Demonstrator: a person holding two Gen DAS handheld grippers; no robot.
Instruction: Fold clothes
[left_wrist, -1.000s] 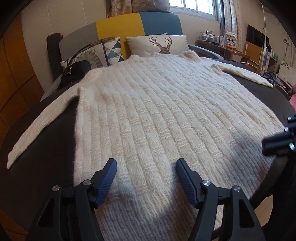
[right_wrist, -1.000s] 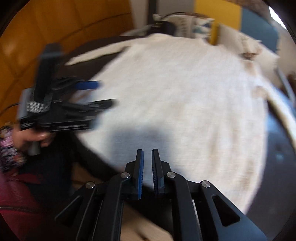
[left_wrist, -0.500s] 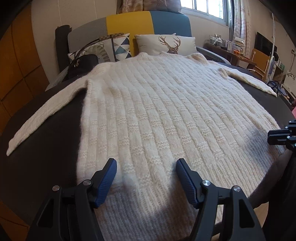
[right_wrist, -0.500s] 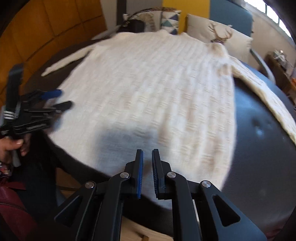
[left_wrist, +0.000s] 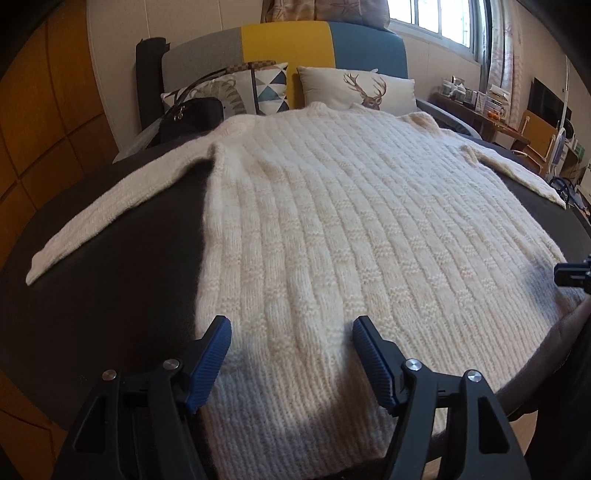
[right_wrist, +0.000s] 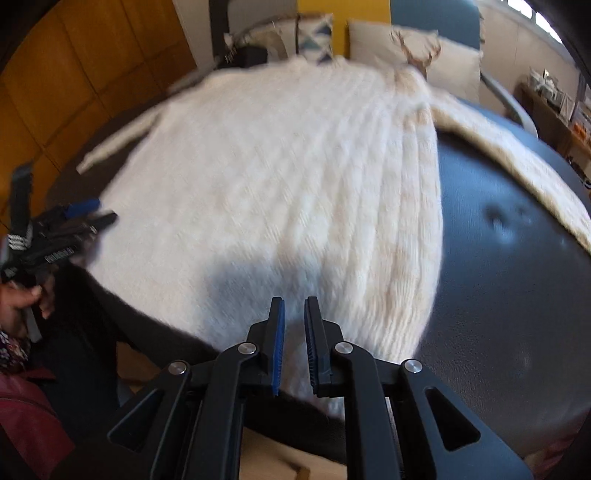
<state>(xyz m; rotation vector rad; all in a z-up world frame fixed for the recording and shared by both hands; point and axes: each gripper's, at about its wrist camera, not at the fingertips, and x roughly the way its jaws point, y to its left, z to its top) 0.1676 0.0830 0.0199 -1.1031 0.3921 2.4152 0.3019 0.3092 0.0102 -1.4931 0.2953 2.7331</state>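
A cream knitted sweater (left_wrist: 332, 229) lies flat on a dark round table (left_wrist: 110, 295), both sleeves spread out; it also shows in the right wrist view (right_wrist: 295, 177). My left gripper (left_wrist: 291, 328) is open and empty, just above the sweater's hem near its left corner. My right gripper (right_wrist: 293, 310) is nearly shut with a narrow gap, empty, above the hem near the right corner. The left gripper shows at the left edge of the right wrist view (right_wrist: 74, 218). The right gripper shows at the right edge of the left wrist view (left_wrist: 572, 275).
A sofa (left_wrist: 288, 40) with two cushions (left_wrist: 362, 88) and a black handbag (left_wrist: 192, 118) stands behind the table. Wooden wall panels (left_wrist: 37, 129) are at the left. A cluttered sideboard (left_wrist: 476, 103) is at the back right.
The right gripper has swung to the right along the hem, from its middle towards the right corner. The left gripper has shifted slightly left and back. Neither has changed its opening.
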